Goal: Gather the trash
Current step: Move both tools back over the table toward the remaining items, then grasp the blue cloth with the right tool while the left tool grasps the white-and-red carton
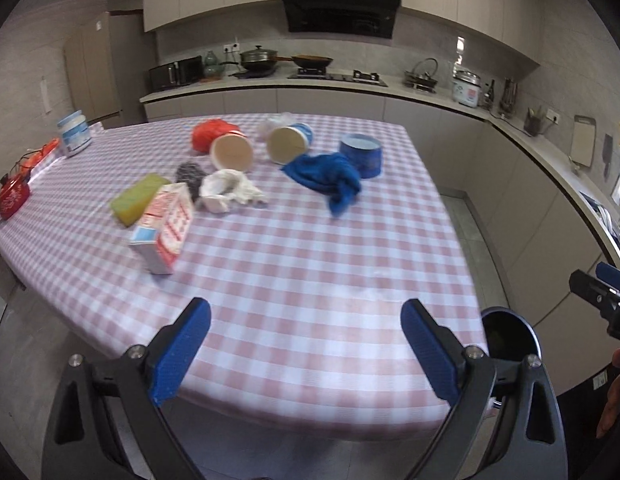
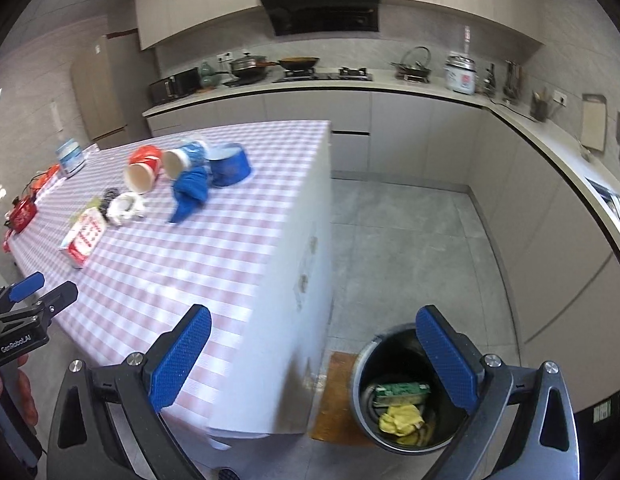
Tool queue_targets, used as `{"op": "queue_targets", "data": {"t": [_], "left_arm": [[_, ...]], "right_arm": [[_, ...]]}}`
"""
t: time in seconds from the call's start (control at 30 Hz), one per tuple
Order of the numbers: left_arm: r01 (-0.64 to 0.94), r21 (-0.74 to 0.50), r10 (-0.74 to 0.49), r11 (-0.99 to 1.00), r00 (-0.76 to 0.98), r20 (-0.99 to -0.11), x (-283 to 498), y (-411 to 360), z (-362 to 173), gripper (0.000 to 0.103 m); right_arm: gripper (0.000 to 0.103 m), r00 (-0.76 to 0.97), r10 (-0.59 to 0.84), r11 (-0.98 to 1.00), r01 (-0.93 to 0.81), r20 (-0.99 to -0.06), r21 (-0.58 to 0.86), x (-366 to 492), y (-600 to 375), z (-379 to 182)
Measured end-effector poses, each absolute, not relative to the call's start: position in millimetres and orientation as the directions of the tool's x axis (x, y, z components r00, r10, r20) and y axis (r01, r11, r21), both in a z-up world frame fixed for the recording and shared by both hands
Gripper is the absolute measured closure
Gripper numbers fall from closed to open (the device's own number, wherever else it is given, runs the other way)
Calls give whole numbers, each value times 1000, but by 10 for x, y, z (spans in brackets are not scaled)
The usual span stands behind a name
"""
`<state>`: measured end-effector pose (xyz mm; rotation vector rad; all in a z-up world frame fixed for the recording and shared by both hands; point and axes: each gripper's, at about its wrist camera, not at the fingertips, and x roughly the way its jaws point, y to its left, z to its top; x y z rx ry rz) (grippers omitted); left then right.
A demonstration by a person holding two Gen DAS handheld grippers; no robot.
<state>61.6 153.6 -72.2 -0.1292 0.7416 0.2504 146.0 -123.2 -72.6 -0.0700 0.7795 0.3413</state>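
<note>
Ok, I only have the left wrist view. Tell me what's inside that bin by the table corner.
Observer: The right wrist view looks down into the bin: a green packet lies in it above a crumpled yellow item.
Operator: Report the right gripper too.
Observer: The right gripper is open and empty, one finger over the table corner, the other over the bin.
Operator: Say what the bin stands on.
Observer: It stands on the grey tile floor, beside a brown mat that lies against the foot of the table.
</note>
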Motion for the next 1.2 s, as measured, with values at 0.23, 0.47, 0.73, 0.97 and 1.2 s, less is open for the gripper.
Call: {"op": "queue_targets", "data": {"t": [0.23, 0.47, 0.73, 0.97, 1.2], "left_arm": [[-324, -37, 218, 945, 713, -666, 471, 2114, -718, 6], [-359, -32, 246, 933, 700, -670, 477, 2684, -802, 7], [-343, -49, 222, 938, 704, -674, 626, 3106, -858, 8], [-345, -64, 208, 936, 692, -691, 835, 3231, -986, 13], [-368, -63, 221, 928, 678, -701, 1124, 3289, -1130, 16]], "right_arm": [[0, 662, 313, 925, -375, -680, 60, 1435, -609, -617], [0, 660, 332, 917, -392, -673, 68, 1416, -82, -615], [0, 657, 330, 914, -401, -678, 56, 1497, 391, -637], [0, 641, 336, 905, -422, -690, 49, 1682, 650, -698], [0, 605, 361, 886, -461, -710, 57, 2132, 866, -881]]}}
